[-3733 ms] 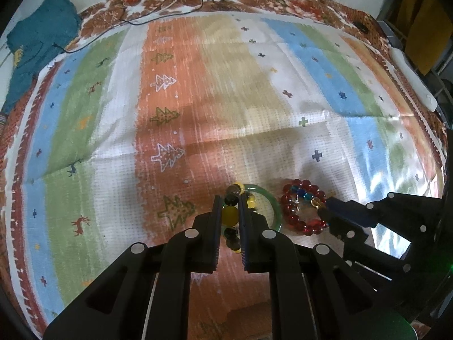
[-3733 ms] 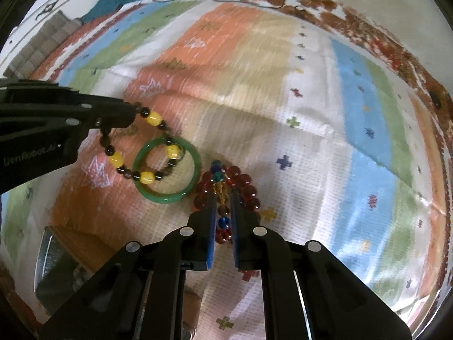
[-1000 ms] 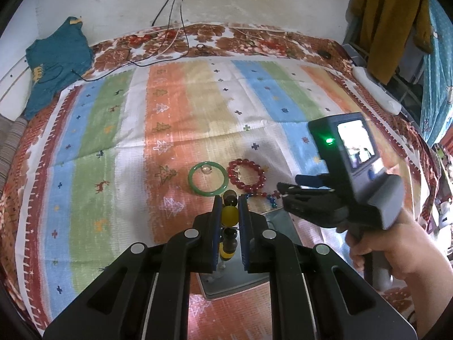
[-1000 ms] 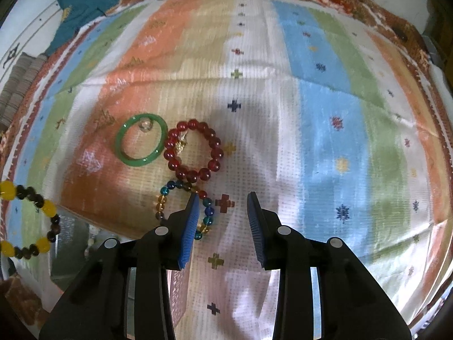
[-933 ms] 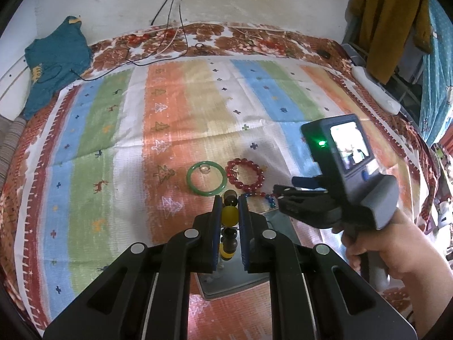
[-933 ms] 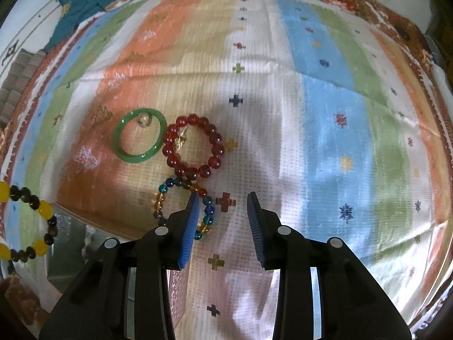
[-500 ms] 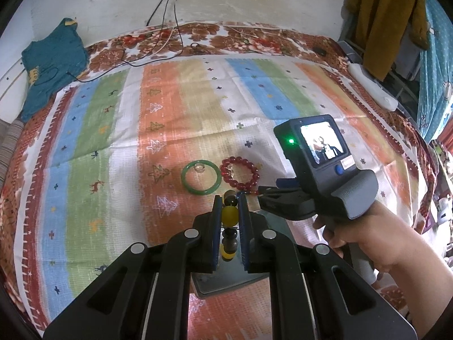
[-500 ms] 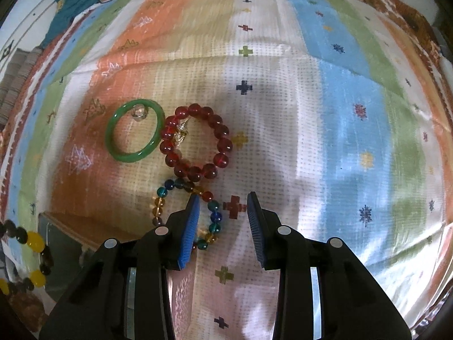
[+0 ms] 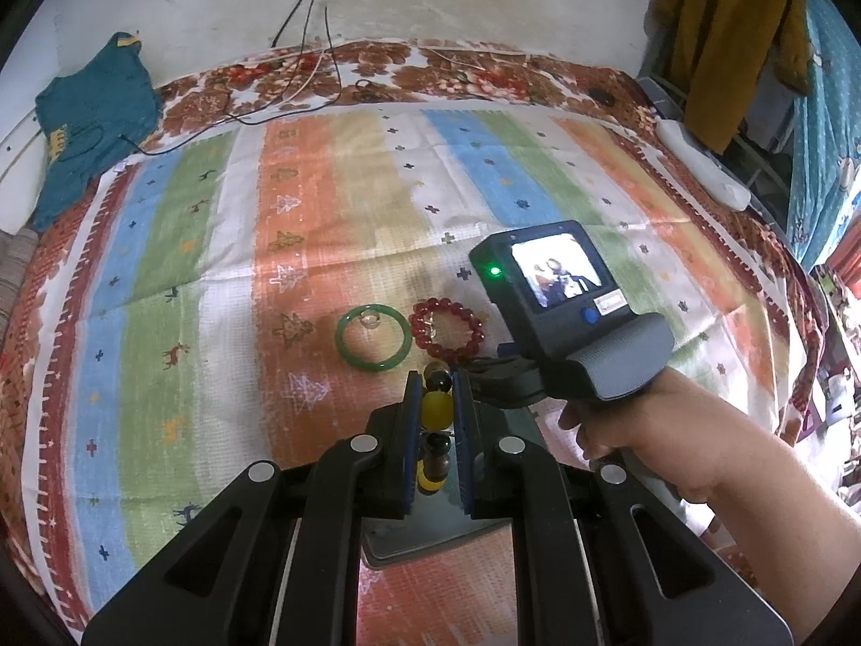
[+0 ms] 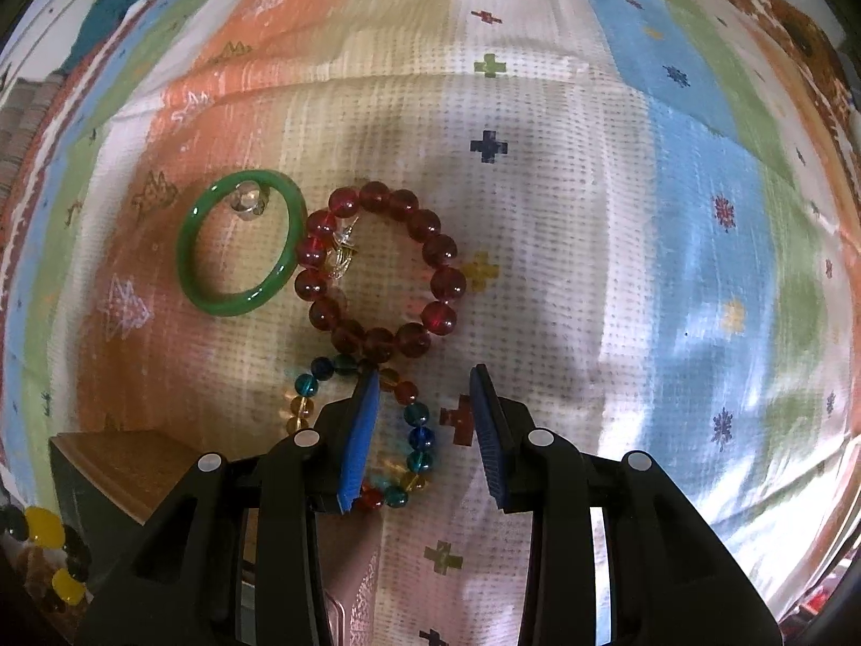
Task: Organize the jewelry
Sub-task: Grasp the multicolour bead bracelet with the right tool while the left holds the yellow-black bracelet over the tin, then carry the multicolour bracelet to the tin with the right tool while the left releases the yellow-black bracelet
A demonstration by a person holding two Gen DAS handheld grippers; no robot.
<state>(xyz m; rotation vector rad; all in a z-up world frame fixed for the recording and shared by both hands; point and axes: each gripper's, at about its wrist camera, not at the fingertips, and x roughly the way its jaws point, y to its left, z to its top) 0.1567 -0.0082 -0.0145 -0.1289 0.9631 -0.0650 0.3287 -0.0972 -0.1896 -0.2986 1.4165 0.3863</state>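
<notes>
I count four bracelets in all. One, the yellow-and-dark bead bracelet (image 9: 435, 420), is clenched between the pads of my left hand-held gripper (image 9: 437, 404), which hangs above a box (image 9: 430, 533) at the near edge of the bed. Three lie on the striped bedspread (image 10: 538, 107): one green bangle (image 10: 239, 250), one red bead bracelet (image 10: 382, 274) touching its right side, and one multicoloured bead bracelet (image 10: 366, 430) just below the red one. My right hand-held gripper (image 10: 425, 430) stands released, pointing down; the multicoloured bracelet's right side lies between its two blue pads (image 10: 358, 436), with no contact I can confirm. One small clear piece (image 10: 245, 199) sits inside the bangle, another (image 10: 340, 258) inside the red bracelet.
</notes>
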